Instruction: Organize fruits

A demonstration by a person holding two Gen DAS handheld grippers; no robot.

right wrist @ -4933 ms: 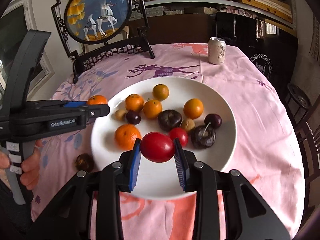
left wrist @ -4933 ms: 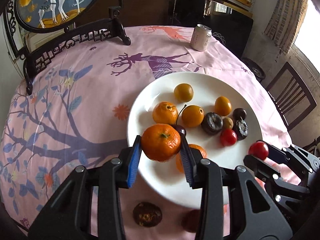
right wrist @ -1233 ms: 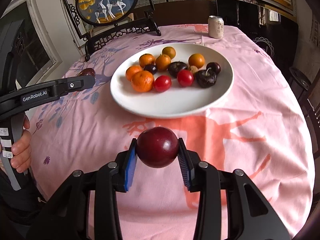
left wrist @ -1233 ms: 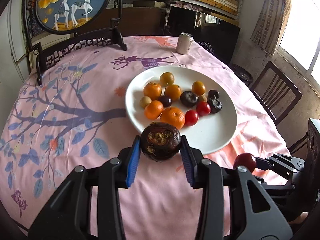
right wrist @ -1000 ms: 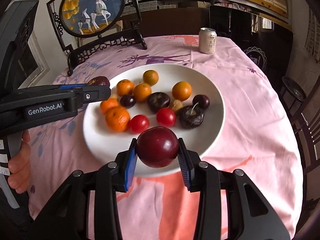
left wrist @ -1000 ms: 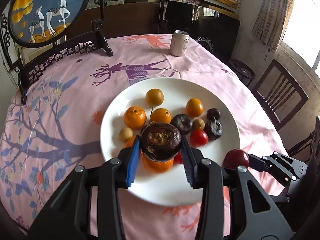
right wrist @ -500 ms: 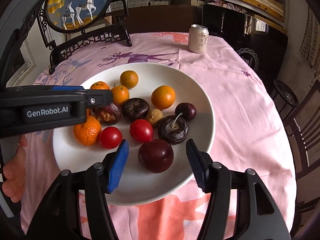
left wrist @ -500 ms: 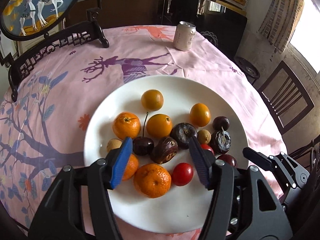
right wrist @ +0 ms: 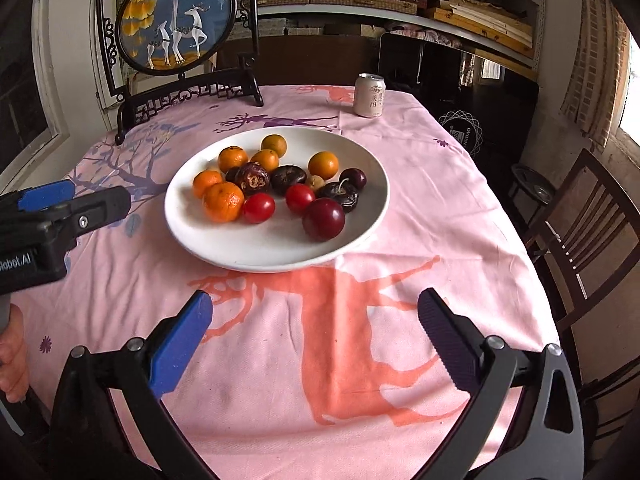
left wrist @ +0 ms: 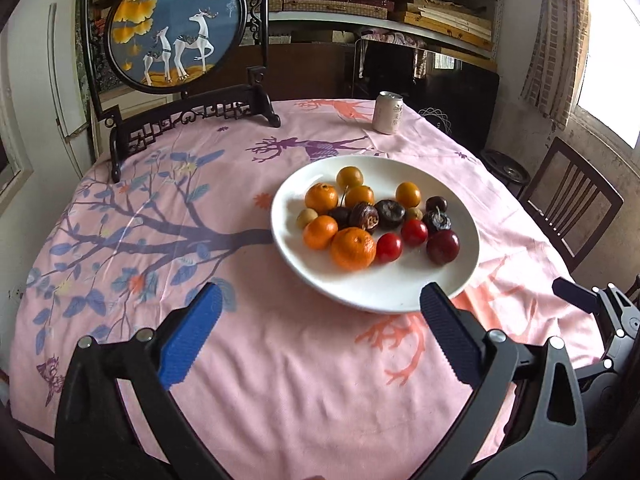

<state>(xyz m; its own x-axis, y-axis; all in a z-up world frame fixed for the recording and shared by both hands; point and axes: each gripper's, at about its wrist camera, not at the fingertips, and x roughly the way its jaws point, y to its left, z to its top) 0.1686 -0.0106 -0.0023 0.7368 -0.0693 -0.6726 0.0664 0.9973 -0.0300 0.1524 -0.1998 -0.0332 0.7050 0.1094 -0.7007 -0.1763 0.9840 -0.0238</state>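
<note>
A white plate (left wrist: 384, 296) (right wrist: 280, 256) on the pink tablecloth holds several fruits: oranges, red tomatoes, dark wrinkled passion fruits and a dark red plum (left wrist: 442, 246) (right wrist: 323, 218). The brown passion fruit (left wrist: 364, 216) (right wrist: 252, 178) lies among them. My left gripper (left wrist: 320, 332) is open and empty, back from the plate's near edge. My right gripper (right wrist: 316, 332) is open and empty over the cloth, in front of the plate. The left gripper also shows at the left of the right wrist view (right wrist: 60, 204).
A drink can (left wrist: 388, 113) (right wrist: 369, 95) stands at the table's far side. A framed round deer screen (left wrist: 176, 40) stands at the back left. A wooden chair (right wrist: 588, 224) is at the right of the table.
Both grippers let go of their fruit on the plate, opened wide and pulled back toward the near side of the table. The passion fruit and plum now lie on the plate.
</note>
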